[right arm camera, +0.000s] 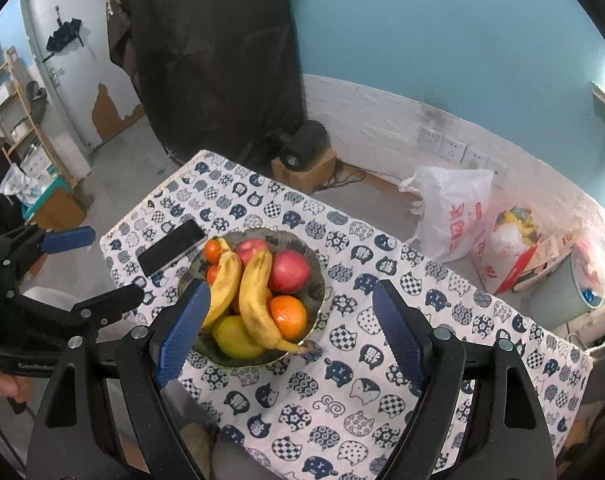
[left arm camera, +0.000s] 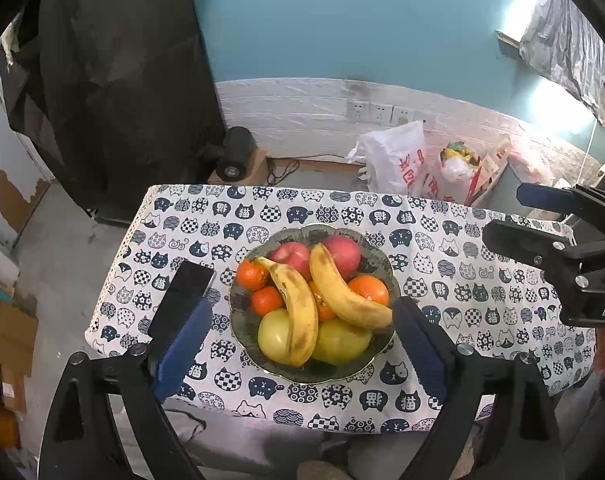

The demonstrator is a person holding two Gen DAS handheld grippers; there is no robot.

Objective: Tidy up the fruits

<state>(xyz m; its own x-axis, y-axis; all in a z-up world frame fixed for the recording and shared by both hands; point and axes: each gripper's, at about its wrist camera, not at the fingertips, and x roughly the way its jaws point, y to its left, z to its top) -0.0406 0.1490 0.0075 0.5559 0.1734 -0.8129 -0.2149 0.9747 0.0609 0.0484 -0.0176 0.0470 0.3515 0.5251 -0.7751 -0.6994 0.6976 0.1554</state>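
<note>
A dark bowl point(left arm camera: 302, 376) sits mid-table on the cat-print cloth point(left arm camera: 442, 360). It holds two bananas point(left arm camera: 298, 312), two red apples point(left arm camera: 292, 256), three oranges point(left arm camera: 368, 290) and two yellow-green apples point(left arm camera: 338, 340). My left gripper point(left arm camera: 302, 308) hovers above the bowl's near side, open, with nothing touching its blue pads point(left arm camera: 182, 348). My right gripper point(right arm camera: 291, 292) is open too, and its left pad point(right arm camera: 182, 332) overlaps the bowl's point(right arm camera: 318, 280) near-left rim in that view. Each gripper shows in the other's view: the right gripper point(left arm camera: 506, 216) at the right, the left gripper point(right arm camera: 112, 264) at the left.
A black phone point(left arm camera: 186, 288) lies on the cloth just left of the bowl. Beyond the table's far edge, on the floor, are white plastic bags point(left arm camera: 394, 160), a grey bin point(right arm camera: 562, 292) and a black speaker on a cardboard box point(right arm camera: 306, 148). A hand point(right arm camera: 2, 384) holds the left gripper.
</note>
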